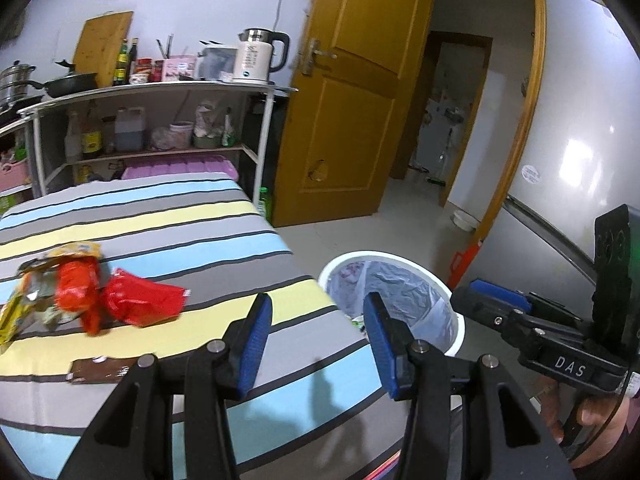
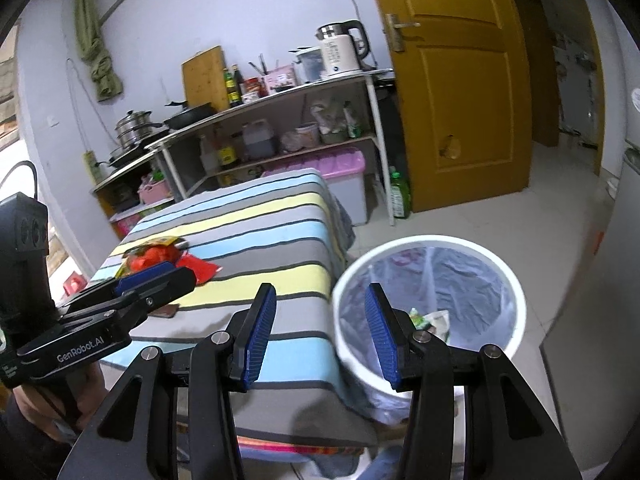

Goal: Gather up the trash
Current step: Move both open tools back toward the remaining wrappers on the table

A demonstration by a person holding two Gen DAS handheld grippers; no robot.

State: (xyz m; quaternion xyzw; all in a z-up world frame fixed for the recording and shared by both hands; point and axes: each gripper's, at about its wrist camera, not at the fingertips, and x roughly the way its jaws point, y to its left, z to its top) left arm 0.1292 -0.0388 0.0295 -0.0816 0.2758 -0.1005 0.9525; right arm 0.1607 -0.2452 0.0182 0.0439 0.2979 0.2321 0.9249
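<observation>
Red and yellow snack wrappers (image 1: 120,300) lie in a pile on the striped tablecloth (image 1: 168,220), with a brown wrapper (image 1: 100,372) nearer me. They also show in the right wrist view (image 2: 160,256). A white trash bin (image 1: 452,320) with a clear liner stands on the floor right of the table; in the right wrist view (image 2: 508,280) it holds a green-white wrapper (image 2: 432,320). My left gripper (image 1: 318,344) is open and empty above the table's right edge. My right gripper (image 2: 320,334) is open and empty, over the gap between table and bin.
A metal shelf (image 1: 160,92) with a kettle (image 1: 260,56), pans and bottles stands behind the table. A purple-lidded box (image 2: 340,168) sits under it. An open wooden door (image 1: 348,100) leads to a hallway. A grey fridge (image 1: 580,140) is at right.
</observation>
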